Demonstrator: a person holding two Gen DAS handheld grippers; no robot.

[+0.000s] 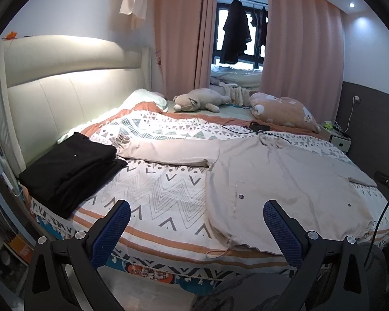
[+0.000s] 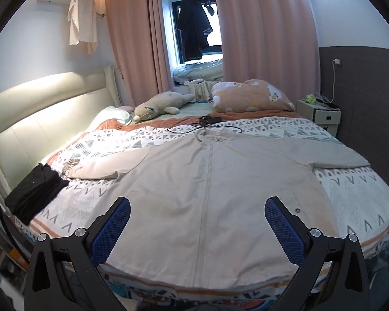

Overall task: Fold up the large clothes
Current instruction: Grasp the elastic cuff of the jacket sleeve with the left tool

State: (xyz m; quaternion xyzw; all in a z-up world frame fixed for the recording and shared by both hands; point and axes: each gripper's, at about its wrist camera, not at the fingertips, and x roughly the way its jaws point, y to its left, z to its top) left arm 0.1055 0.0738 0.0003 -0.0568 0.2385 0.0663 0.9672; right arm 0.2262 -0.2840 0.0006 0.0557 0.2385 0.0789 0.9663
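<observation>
While both grippers gape, beige jacket (image 2: pixel 207 181) lies flat beyond fingers (image 2: pixel 111 230) — untouched.

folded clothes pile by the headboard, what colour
Black; the folded clothes pile shows best in the left wrist view.

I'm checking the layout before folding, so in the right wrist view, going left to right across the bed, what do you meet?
Folded black clothes → beige jacket's left sleeve → jacket's zipper line → jacket's right sleeve → bedside cabinet. Both grippers are open and holding nothing.
</observation>
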